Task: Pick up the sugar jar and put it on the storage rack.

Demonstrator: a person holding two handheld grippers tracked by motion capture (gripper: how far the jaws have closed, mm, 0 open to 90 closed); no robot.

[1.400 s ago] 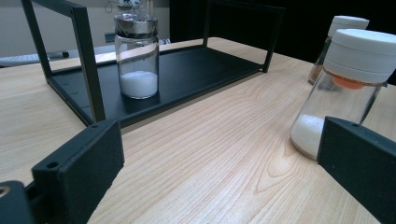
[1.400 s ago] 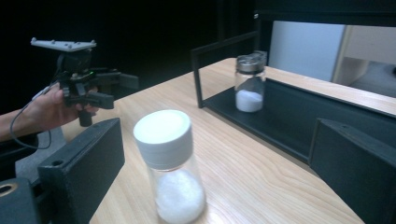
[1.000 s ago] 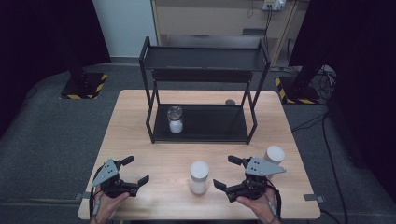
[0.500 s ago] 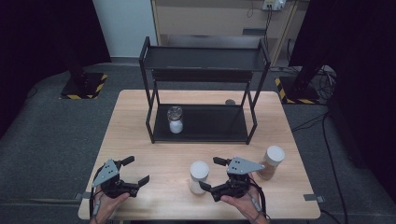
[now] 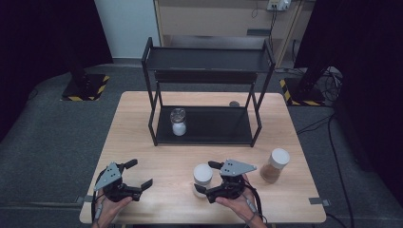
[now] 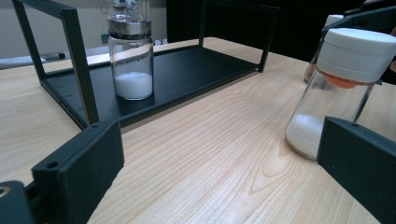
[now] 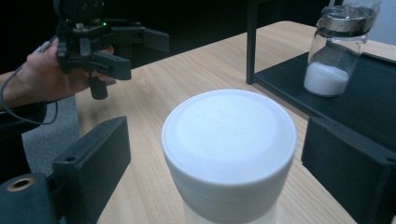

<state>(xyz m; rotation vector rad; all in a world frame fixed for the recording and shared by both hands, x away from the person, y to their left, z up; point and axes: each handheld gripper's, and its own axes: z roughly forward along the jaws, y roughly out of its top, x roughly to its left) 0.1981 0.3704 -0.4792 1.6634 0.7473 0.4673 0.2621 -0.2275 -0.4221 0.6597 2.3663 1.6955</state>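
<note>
A glass jar with a white lid (image 5: 203,175) stands at the front middle of the wooden table (image 5: 142,137), with white powder at its bottom. My right gripper (image 5: 205,176) straddles it. In the right gripper view the lid (image 7: 229,140) sits between the two jaws with a gap on each side; the jaws have just been closing and stand open. My left gripper (image 5: 139,173) rests open and empty at the front left. In its own view, the left gripper (image 6: 222,140) looks towards the same jar (image 6: 336,88).
A black two-level rack (image 5: 209,52) stands at the back, and a glass jar of white powder (image 5: 178,121) is on its lower shelf. A white-lidded jar with brown contents (image 5: 274,165) stands to the right of my right gripper. A small dark disc (image 5: 234,103) lies behind the rack.
My right gripper has moved left from beside the brown-filled jar to the white-lidded jar, which now sits between its jaws. The left gripper has not moved.
</note>
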